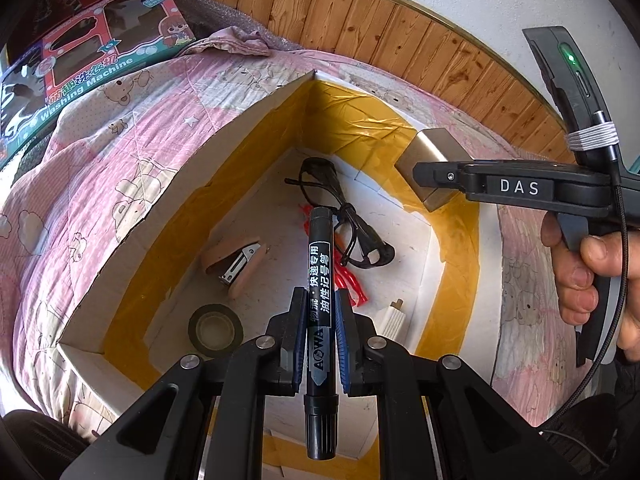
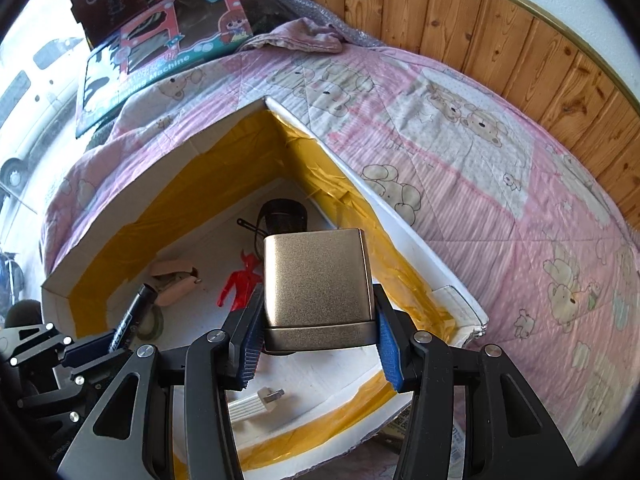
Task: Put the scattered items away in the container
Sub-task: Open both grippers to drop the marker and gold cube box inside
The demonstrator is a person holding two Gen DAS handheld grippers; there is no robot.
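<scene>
The left tool (image 1: 320,334) clamps a black marker pen (image 1: 319,280) and the right tool (image 2: 316,340) a gold metallic box (image 2: 316,280) above the white yellow-taped foam container (image 1: 256,152), seemingly the last strays.

1. A bed (image 2: 460,184) with a pink bear-print quilt filled the frame.
2. A white box (image 2: 60,300) sat centre-left on it.
3. A toy carton (image 2: 160,56) and crumpled cloth (image 2: 296,38) lay upper left.
</scene>
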